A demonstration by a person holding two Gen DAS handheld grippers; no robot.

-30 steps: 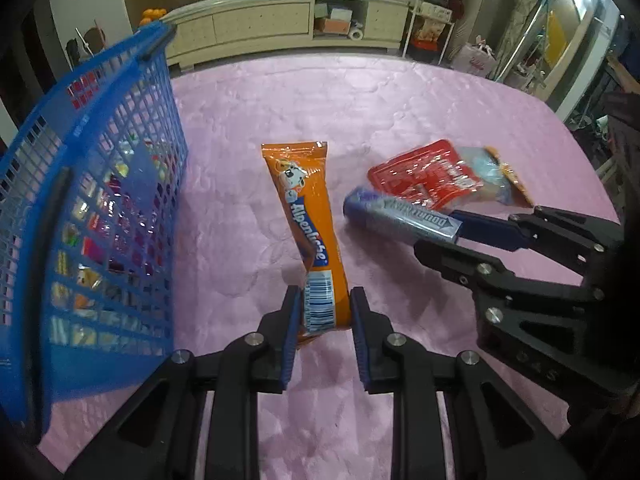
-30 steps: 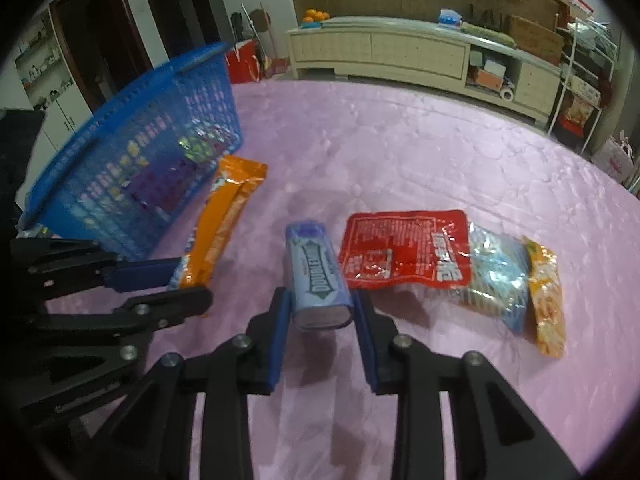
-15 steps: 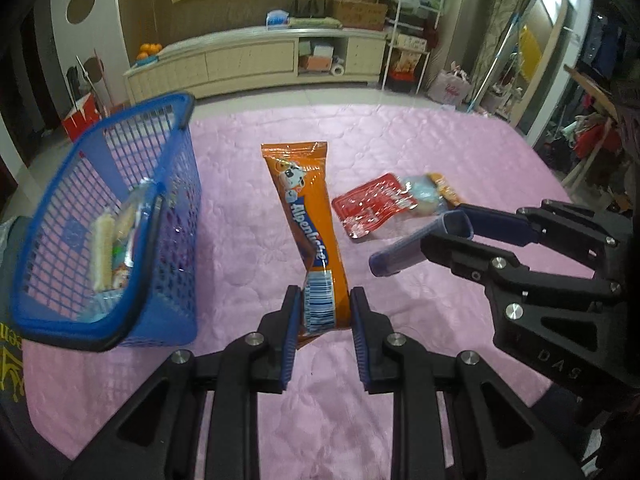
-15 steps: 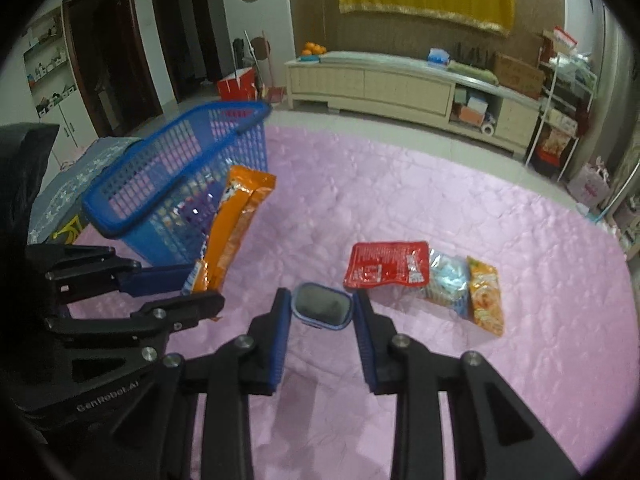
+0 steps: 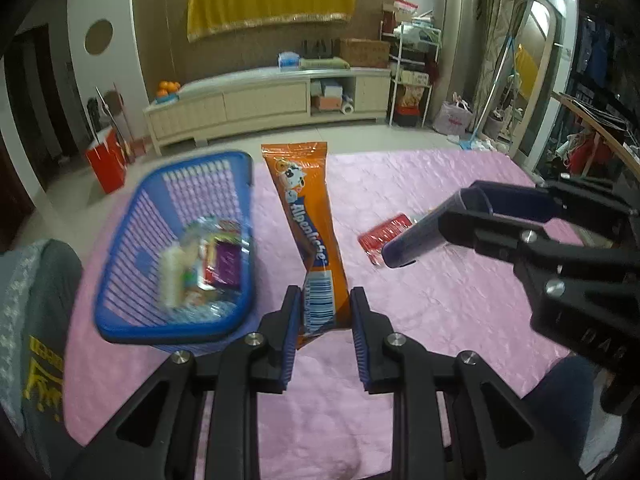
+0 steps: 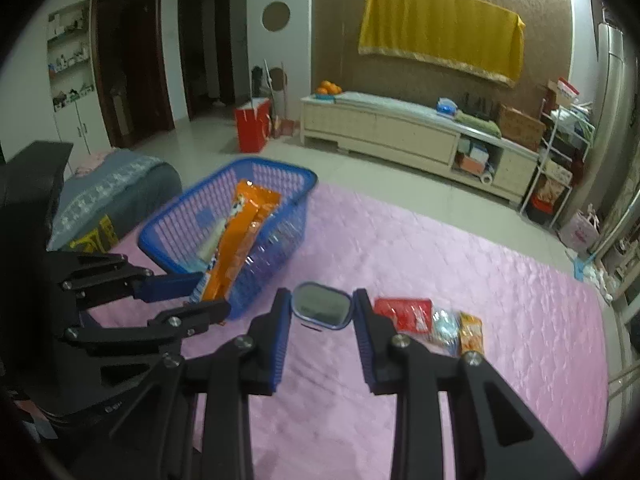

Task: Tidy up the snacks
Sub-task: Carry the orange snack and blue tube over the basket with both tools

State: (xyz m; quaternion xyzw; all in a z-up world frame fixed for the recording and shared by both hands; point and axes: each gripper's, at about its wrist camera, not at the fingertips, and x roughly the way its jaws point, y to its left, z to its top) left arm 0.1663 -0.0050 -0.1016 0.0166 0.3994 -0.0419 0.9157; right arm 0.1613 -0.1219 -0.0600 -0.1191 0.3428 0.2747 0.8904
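My left gripper (image 5: 323,312) is shut on the barcode end of a long orange Alpenliebe pack (image 5: 306,224) and holds it in the air right of the blue basket (image 5: 120,320). My right gripper (image 6: 322,312) is shut on a purple-blue snack tube (image 6: 322,309), seen end-on, lifted above the pink cover. In the left wrist view the tube (image 5: 416,240) points left from the right gripper (image 5: 472,216). In the right wrist view the orange pack (image 6: 236,240) hangs in front of the basket (image 6: 160,240). The basket holds several snacks (image 5: 200,260).
A red packet (image 6: 404,314), a clear bluish packet (image 6: 444,326) and an orange packet (image 6: 470,332) lie in a row on the pink quilted table cover (image 6: 460,264). A grey cushion (image 6: 112,192) sits left of the table. A cream cabinet (image 6: 400,132) stands beyond.
Both grippers have risen well above the table with their snacks; the basket and the packets now look smaller and farther below. Both grips are unchanged.
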